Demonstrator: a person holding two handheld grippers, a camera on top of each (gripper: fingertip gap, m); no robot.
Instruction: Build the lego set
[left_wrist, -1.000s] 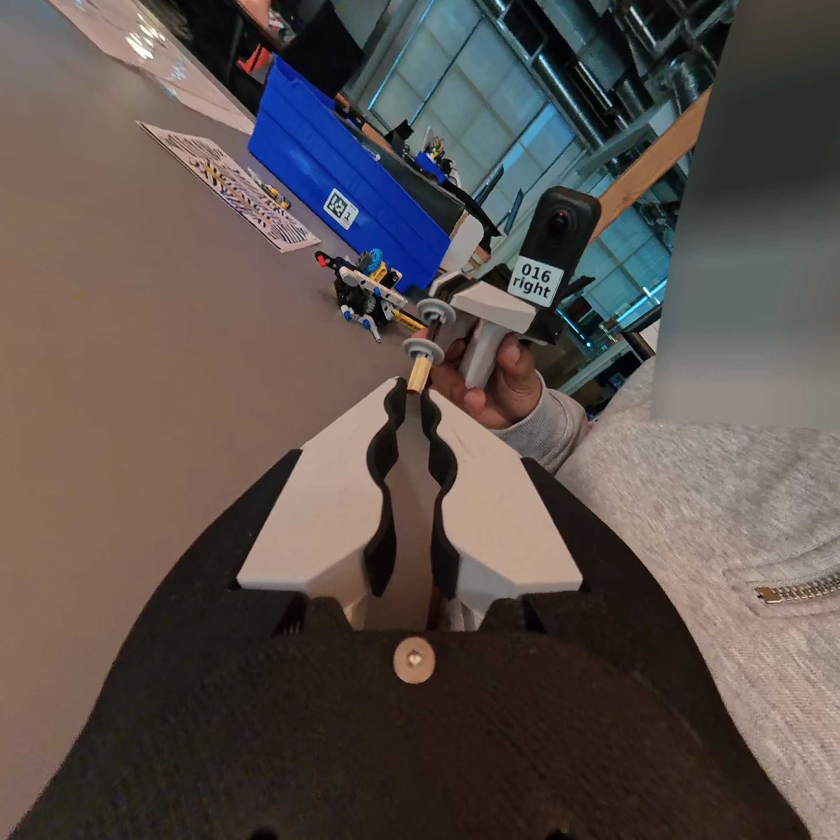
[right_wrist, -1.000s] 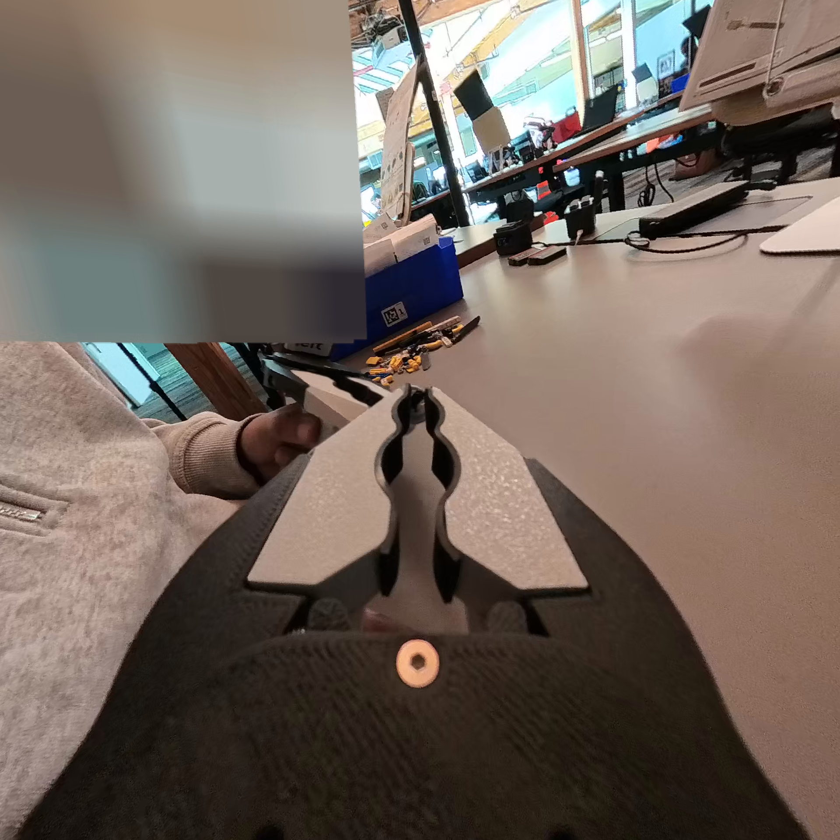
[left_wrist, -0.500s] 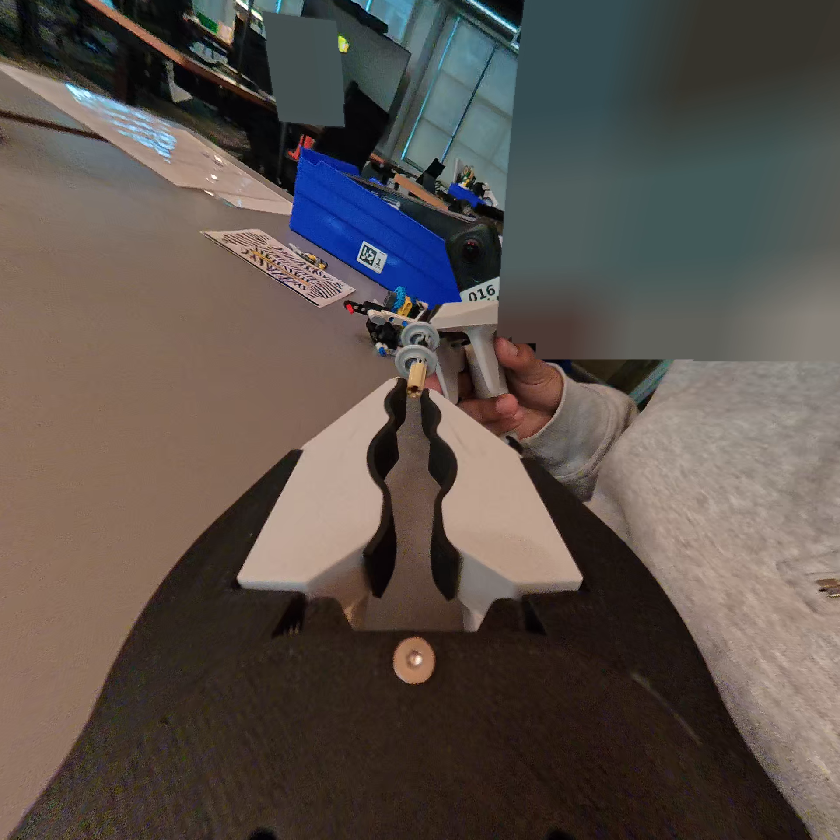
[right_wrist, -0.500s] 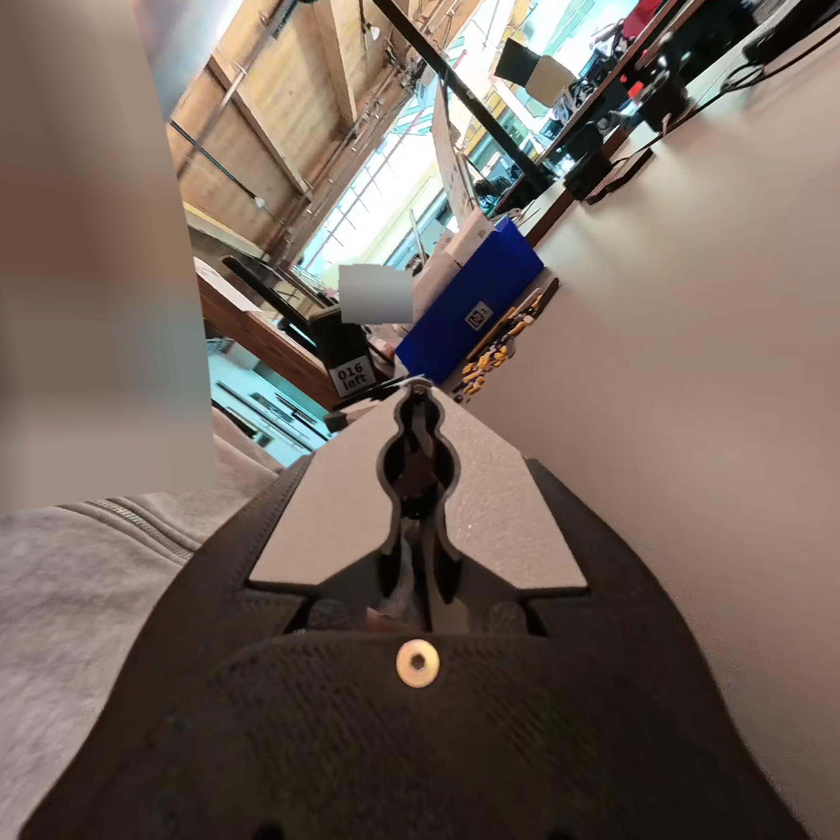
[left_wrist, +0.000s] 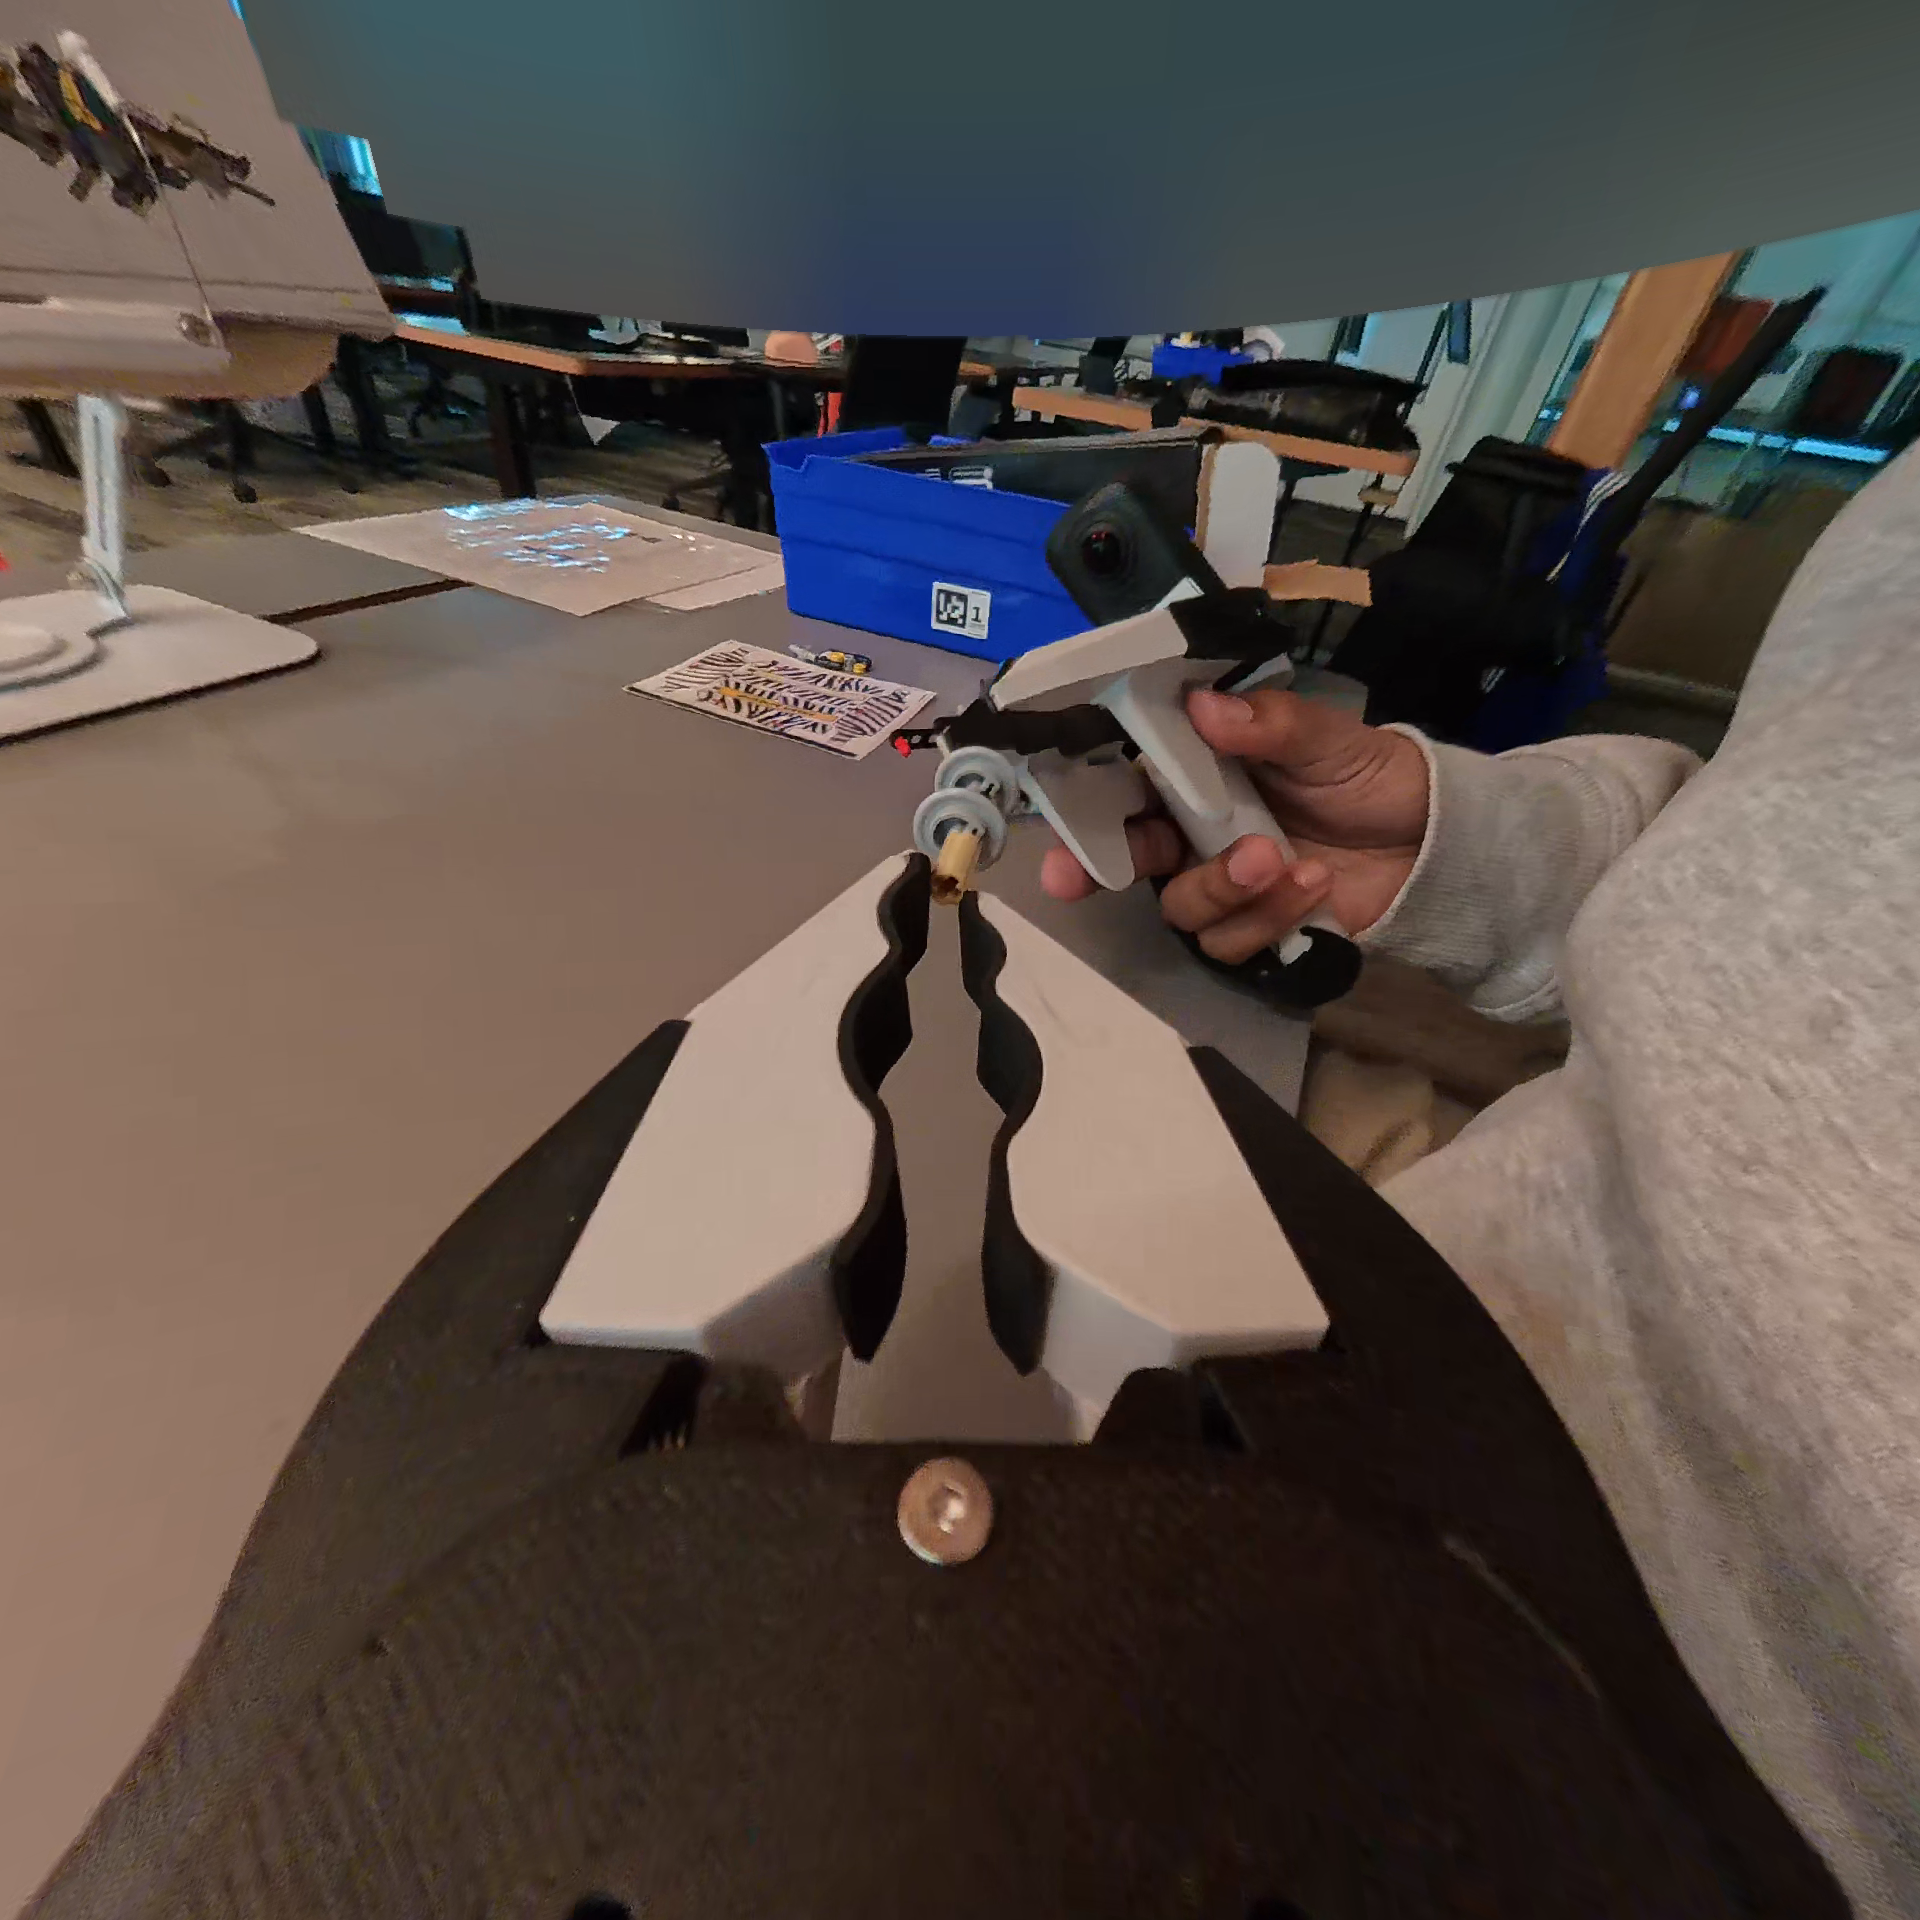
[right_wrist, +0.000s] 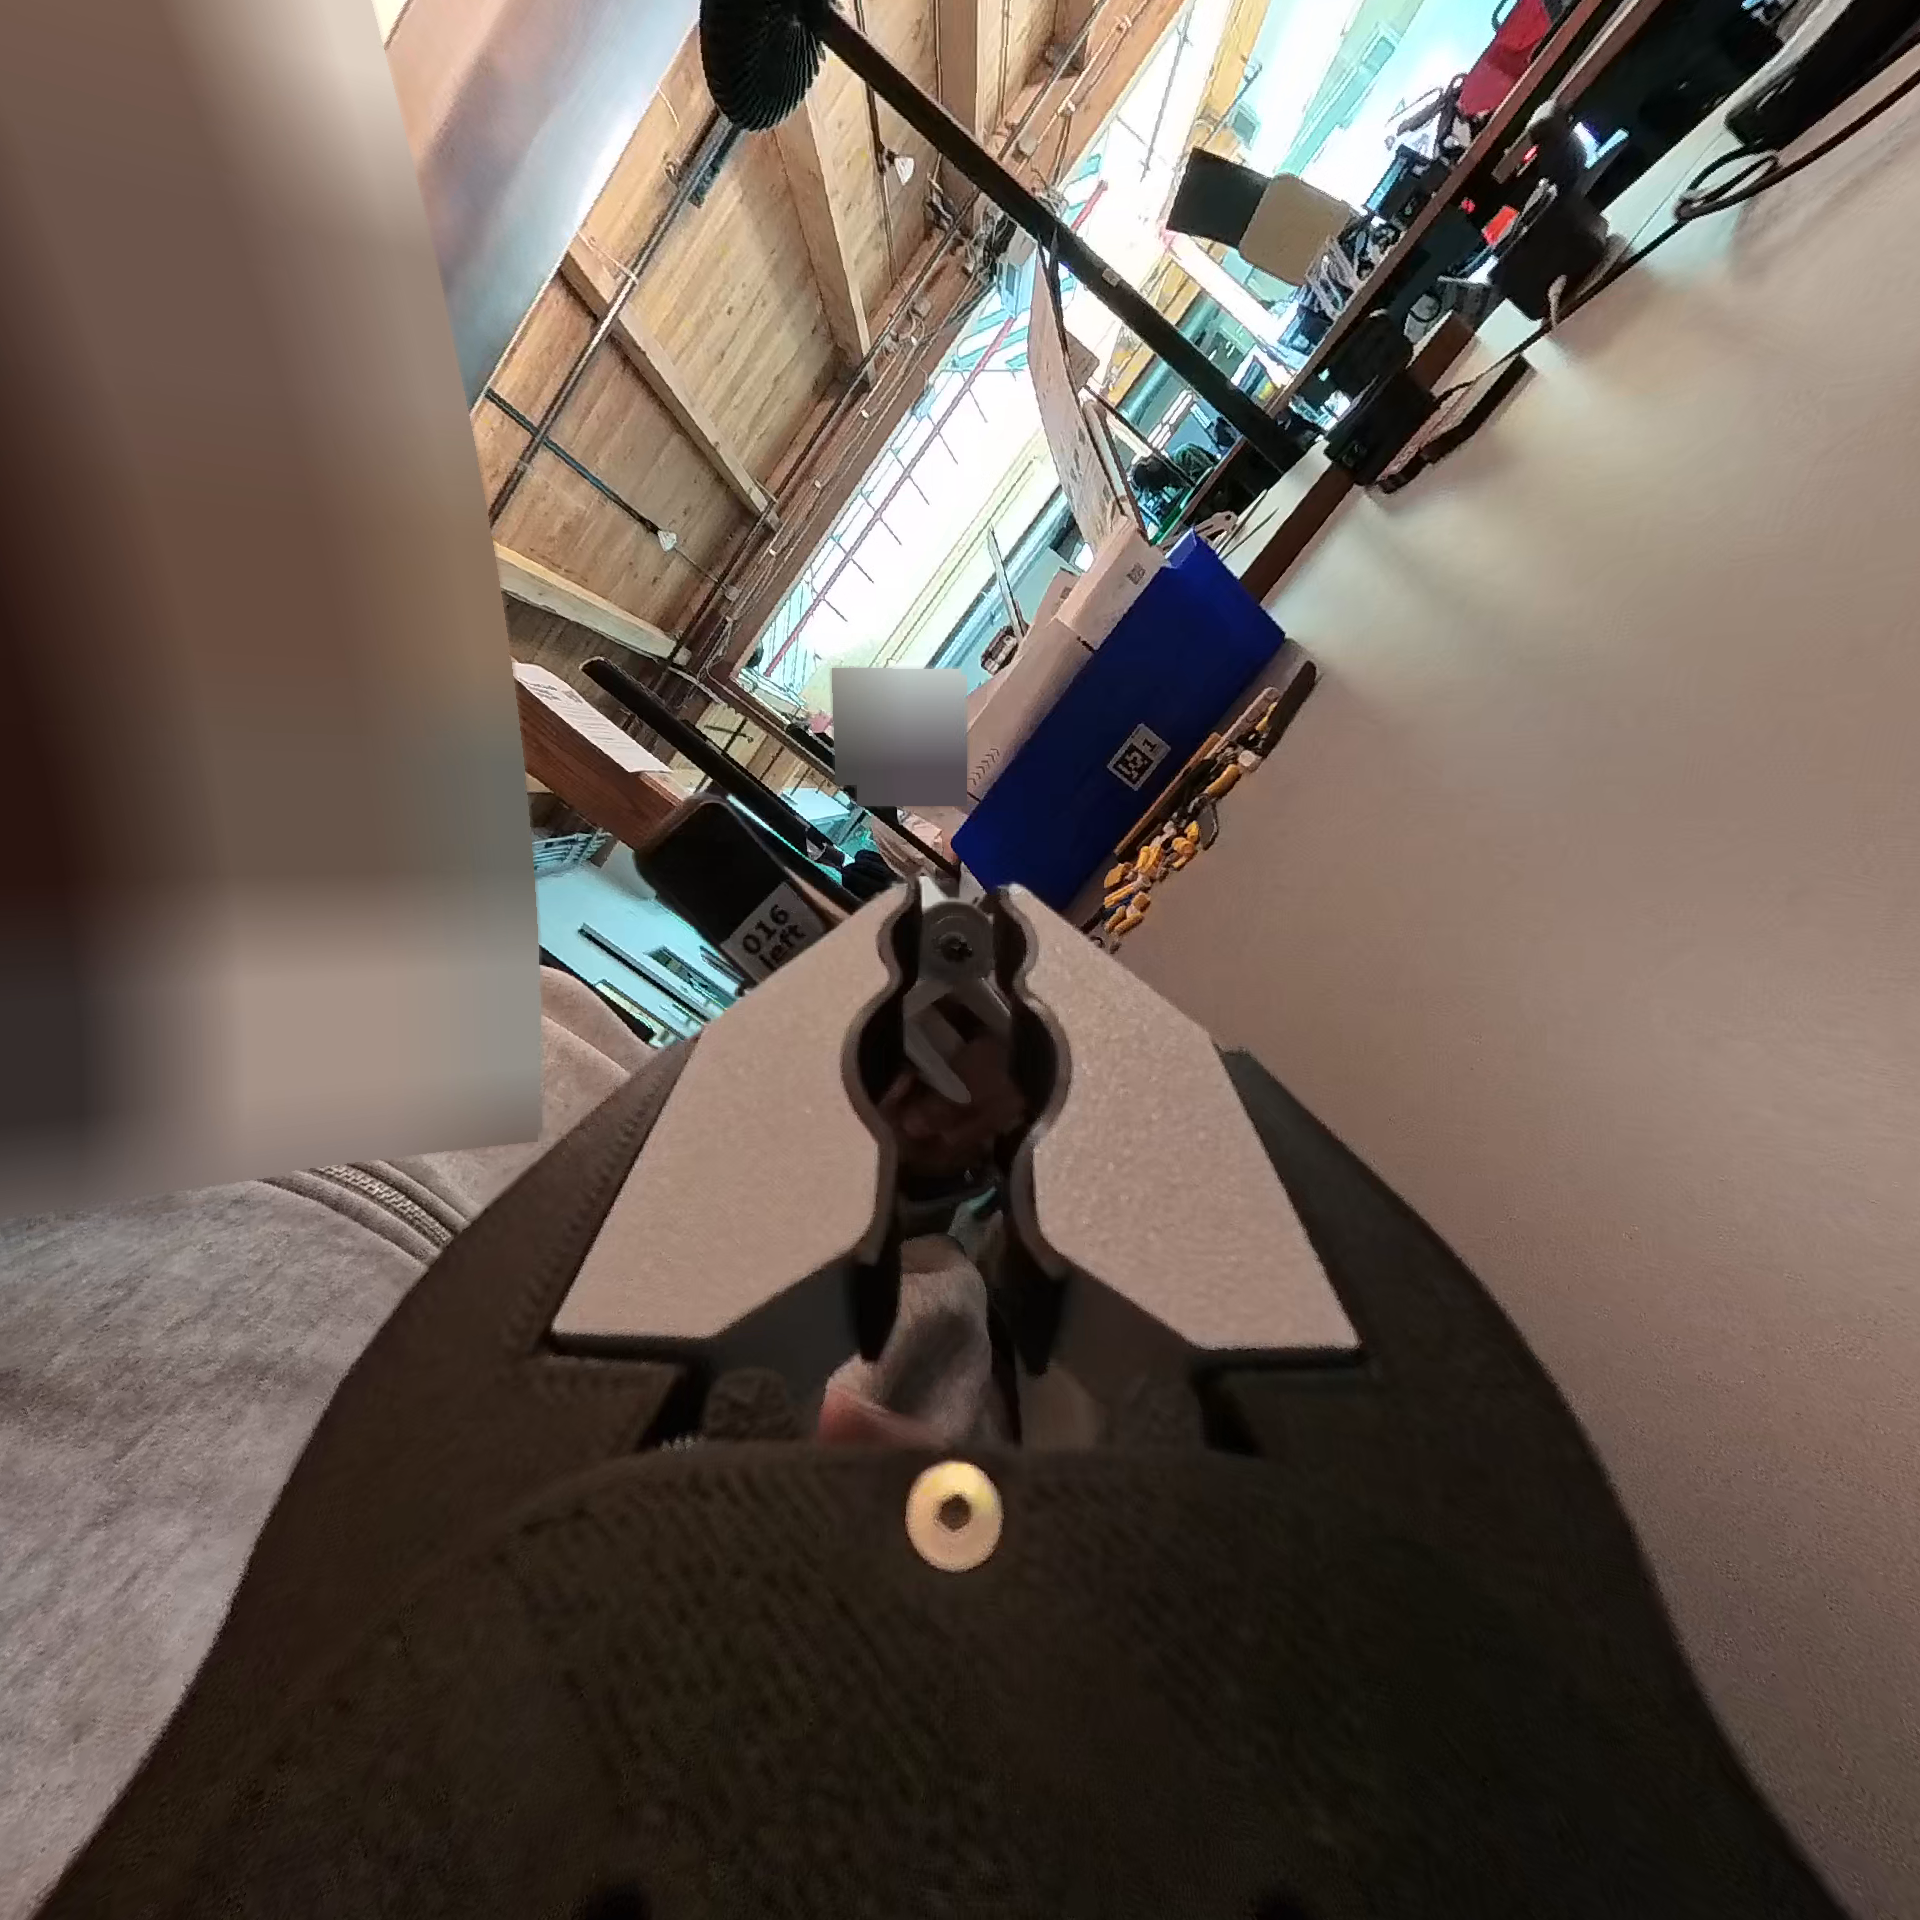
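In the left wrist view my left gripper (left_wrist: 943, 885) is shut on the tan end piece (left_wrist: 951, 881) of a small axle assembly. The assembly carries two grey discs (left_wrist: 961, 821) and points away toward my right gripper (left_wrist: 987, 743), which a hand holds close in front. In the right wrist view my right gripper (right_wrist: 954, 920) is shut on a grey disc (right_wrist: 958, 935) at the assembly's far end. The left gripper's white fingers (right_wrist: 935, 1029) show through the gap behind it. The partly built model (left_wrist: 914, 743) on the table is mostly hidden behind the right gripper.
A blue bin (left_wrist: 894, 551) stands at the table's back; it also shows in the right wrist view (right_wrist: 1122, 748), with loose yellow pieces (right_wrist: 1174, 842) beside it. A striped sticker sheet (left_wrist: 779, 701) lies before it. An instruction stand (left_wrist: 104, 312) is far left. A grey sleeve (left_wrist: 1662, 1143) fills the right. The gap from one gripper's tips to the other's is roughly 6 cm.
Both grippers have rolled and turned while they hold the axle assembly between them. The left view has levelled out, and the right view now tilts up toward the ceiling.
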